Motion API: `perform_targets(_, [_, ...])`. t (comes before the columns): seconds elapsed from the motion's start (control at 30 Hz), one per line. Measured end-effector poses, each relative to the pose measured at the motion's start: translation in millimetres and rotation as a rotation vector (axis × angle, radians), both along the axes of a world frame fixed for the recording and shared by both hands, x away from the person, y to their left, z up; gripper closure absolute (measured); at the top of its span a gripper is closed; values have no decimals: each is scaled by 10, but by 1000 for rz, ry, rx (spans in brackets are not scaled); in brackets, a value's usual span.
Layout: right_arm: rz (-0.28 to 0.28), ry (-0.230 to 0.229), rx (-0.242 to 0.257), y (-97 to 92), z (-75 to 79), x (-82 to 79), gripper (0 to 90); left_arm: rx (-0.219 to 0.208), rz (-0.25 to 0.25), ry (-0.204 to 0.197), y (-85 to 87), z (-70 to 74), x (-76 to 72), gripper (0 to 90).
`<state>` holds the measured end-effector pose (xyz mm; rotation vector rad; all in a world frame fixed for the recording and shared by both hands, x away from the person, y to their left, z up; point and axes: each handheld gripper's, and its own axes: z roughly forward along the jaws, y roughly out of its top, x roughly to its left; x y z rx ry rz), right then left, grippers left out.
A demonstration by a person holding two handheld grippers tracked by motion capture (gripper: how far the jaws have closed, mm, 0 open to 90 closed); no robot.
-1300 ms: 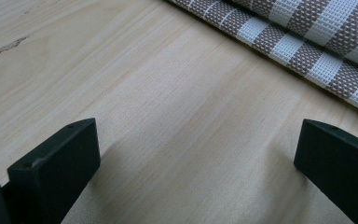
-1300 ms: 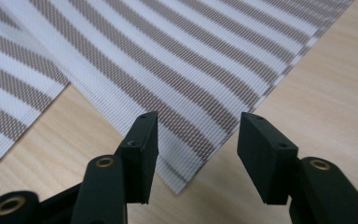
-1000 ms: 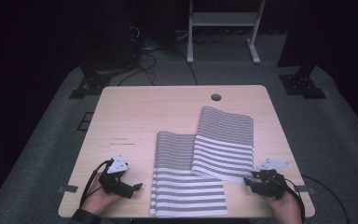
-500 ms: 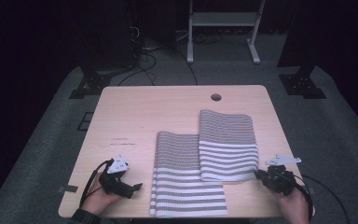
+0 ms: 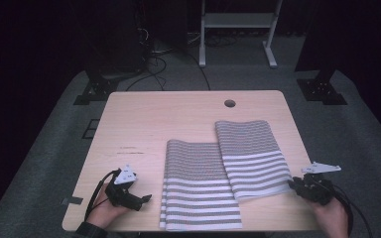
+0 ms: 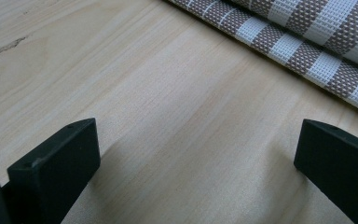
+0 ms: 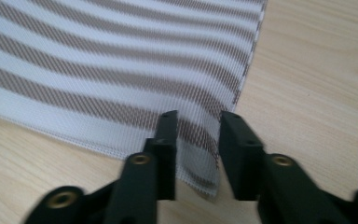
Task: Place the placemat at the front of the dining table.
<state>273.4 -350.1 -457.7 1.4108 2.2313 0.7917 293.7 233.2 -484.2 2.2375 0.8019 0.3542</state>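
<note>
While my left gripper (image 5: 146,198) rests low at the lower left of the high view, its 2 jaws stand wide apart over bare table (image 6: 158,93), with nothing between them. In the left gripper view, the folded edge of the left cloth (image 6: 307,42) runs across the upper right corner, near the jaws but apart from them.

My right gripper (image 7: 196,130) sits at the lower right of the high view, at the near right corner of the right cloth (image 5: 250,158). In the right gripper view, that corner (image 7: 200,163) lies between my 2 jaws, low in the middle of the frame, lifted a little off the wood. These jaws have just been opening; a narrow gap shows between them, and the left pad looks close against the cloth while the right one stands off it.

On the table, the 2 striped cloths lie side by side, the right one overlapping the left one's edge.
</note>
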Motion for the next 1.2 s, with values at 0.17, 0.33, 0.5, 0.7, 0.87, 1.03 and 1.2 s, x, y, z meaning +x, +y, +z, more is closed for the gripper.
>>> perform_targets(0.17, [-45, -35, 89, -28, 31, 6, 567, 0, 0, 0, 0, 0, 0, 0])
perform_targets(0.33, [-67, -18, 102, -12, -55, 90, 514, 0, 0, 0, 0, 0, 0, 0])
perform_targets(0.5, [-71, 8, 73, 24, -131, 147, 498, 0, 0, 0, 0, 0, 0, 0])
perform_targets(0.7, [-73, -1, 52, 37, -133, 138, 557, 0, 0, 0, 0, 0, 0, 0])
perform_targets(0.87, [-50, -1, 34, 87, -118, 127, 693, 0, 0, 0, 0, 0, 0, 0])
perform_targets(1.03, [-45, 11, 53, 98, -110, 143, 855, 0, 0, 0, 0, 0, 0, 0])
perform_targets(1.2, [-46, 12, 71, 83, -97, 147, 866, 0, 0, 0, 0, 0, 0, 0])
